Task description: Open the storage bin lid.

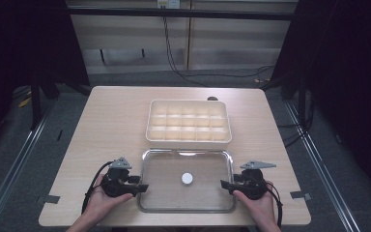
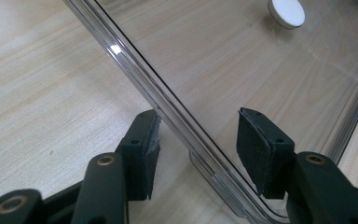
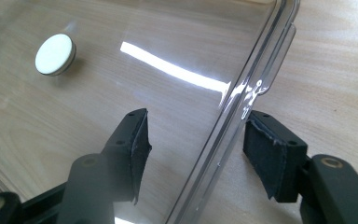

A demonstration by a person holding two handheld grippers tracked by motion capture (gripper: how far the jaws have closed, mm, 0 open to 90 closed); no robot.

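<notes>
A clear plastic tray (image 1: 188,152) lies near the table's front edge, with a small white round disc (image 1: 187,178) in its middle. My left gripper (image 1: 142,187) is at the tray's left side. In the left gripper view its jaws (image 2: 200,140) straddle the tray's rim (image 2: 135,70) with a gap, open, and the disc (image 2: 286,11) lies farther in. My right gripper (image 1: 224,184) is at the tray's right side. Its jaws (image 3: 198,144) stand open on either side of the rim (image 3: 261,56), one pad inside the tray and one outside. The disc (image 3: 54,54) sits beyond them.
A cream box (image 1: 189,140) divided into several compartments stands just behind the tray. The wooden table (image 1: 111,125) has bare surface to the left and right of both. Black cables trail across the floor past the far edge.
</notes>
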